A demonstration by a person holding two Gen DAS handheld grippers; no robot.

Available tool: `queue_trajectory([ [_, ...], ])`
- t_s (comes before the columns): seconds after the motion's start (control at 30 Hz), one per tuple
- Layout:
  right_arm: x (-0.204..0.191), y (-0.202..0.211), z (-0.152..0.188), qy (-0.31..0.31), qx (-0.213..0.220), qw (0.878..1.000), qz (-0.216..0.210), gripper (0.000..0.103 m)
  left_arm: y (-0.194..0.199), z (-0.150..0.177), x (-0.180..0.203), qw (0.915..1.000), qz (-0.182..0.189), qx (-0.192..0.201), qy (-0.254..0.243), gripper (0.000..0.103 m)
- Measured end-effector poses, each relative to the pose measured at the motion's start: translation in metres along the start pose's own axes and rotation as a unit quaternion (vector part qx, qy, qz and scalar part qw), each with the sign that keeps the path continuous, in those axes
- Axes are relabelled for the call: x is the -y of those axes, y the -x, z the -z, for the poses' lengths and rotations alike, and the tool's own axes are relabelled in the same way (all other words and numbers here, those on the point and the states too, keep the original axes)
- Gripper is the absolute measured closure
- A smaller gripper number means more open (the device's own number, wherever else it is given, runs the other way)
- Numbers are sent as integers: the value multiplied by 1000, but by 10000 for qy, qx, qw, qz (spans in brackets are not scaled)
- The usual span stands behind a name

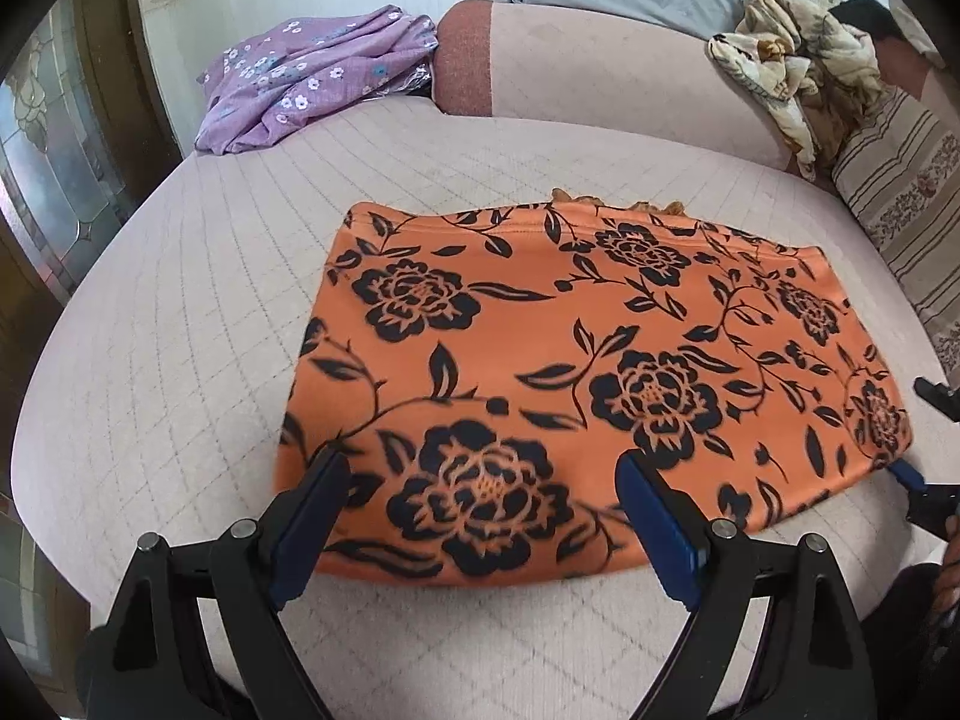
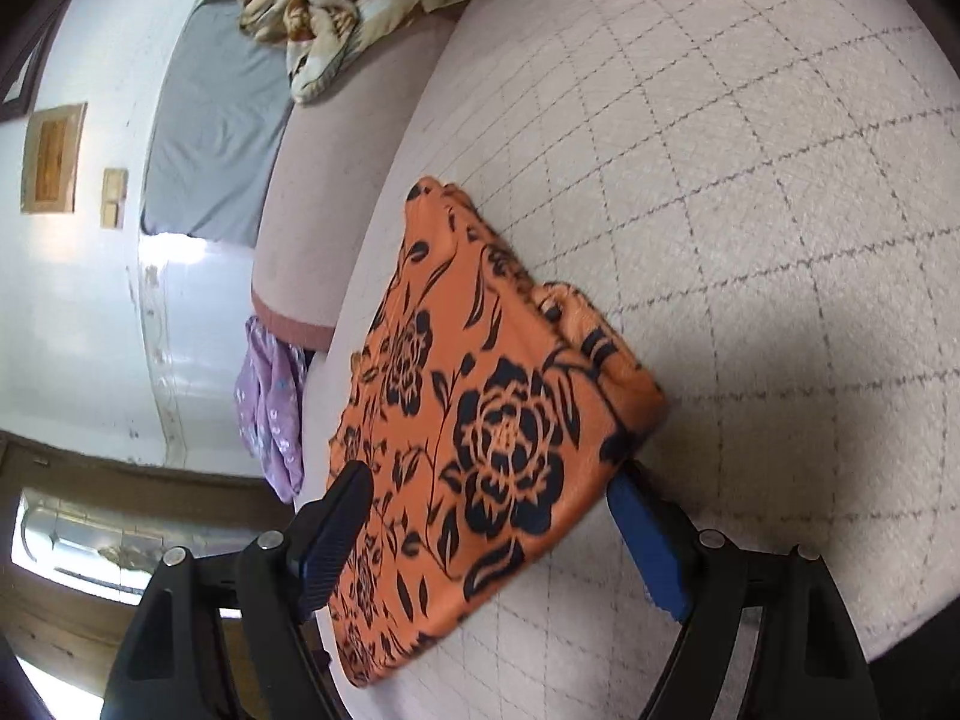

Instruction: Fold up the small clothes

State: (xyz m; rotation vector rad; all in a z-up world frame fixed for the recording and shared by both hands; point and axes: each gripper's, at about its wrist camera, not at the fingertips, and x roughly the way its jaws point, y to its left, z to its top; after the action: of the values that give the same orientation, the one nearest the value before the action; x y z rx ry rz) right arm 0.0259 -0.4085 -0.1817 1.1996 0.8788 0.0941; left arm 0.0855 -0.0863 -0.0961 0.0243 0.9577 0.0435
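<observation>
Both claws, left (image 1: 480, 516) and right (image 2: 486, 516), hover spread over the folded orange black-flowered cloth (image 1: 600, 372) near the quilted bed's (image 1: 180, 360) front edge — a shallow pinch could catch only the top layer and undo the fold.

purple floral cloth (image 2: 270, 402) half hidden behind bed edge, blurred

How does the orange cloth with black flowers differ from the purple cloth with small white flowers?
The orange cloth with black flowers lies flat and folded in the middle of the quilted bed cover; the purple cloth with small white flowers lies crumpled at the far edge. The orange one has large black blooms; the purple one has tiny white ones. Both are floral fabrics.
</observation>
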Motion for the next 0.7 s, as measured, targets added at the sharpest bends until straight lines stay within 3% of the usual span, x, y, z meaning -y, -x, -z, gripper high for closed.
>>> queue_trajectory([
  [0.2,-10,-10,-11,81,89,9999,118,19,-28,-14,15,9999,-135,-74,-72,12],
  [0.37,-22,-14,-14,448,179,9985,278,28,-44,-18,24,9995,-197,-204,-154,12],
  [0.53,-23,-13,-15,529,267,9976,344,28,-39,-20,30,9998,-121,-14,-168,12],
  [0.7,-27,-24,-13,851,179,9949,509,29,-63,-15,32,9994,-192,-236,-179,12],
])
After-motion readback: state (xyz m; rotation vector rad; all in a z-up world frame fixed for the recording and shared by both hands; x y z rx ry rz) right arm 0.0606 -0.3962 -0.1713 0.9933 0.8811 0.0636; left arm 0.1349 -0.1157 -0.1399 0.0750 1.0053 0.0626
